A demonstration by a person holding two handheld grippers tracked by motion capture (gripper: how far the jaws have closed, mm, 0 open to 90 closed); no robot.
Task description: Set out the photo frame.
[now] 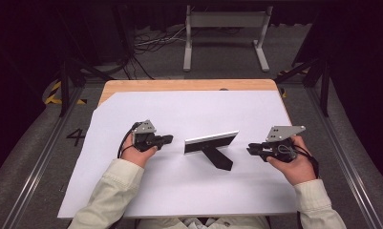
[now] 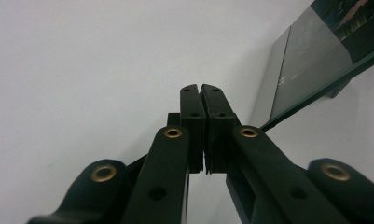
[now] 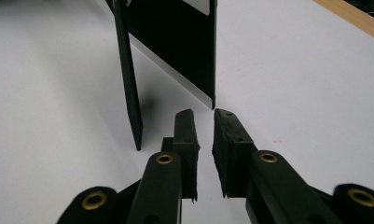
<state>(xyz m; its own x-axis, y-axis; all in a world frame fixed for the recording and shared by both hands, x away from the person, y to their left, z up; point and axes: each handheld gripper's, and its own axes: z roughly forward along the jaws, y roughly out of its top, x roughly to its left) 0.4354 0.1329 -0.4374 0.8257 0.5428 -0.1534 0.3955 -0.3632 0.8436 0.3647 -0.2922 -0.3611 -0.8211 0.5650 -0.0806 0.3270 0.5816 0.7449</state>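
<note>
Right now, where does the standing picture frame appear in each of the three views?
High view: picture frame stands mid-table between both grippers, its prop leg toward the person.
Left gripper view: upper right corner.
Right gripper view: top centre, back and prop leg showing.
Shared landmark: the white sheet under it.

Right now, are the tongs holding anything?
No. The left tongs are shut on nothing, and the right tongs stand slightly apart with nothing between them, just short of the standing picture frame.
</note>
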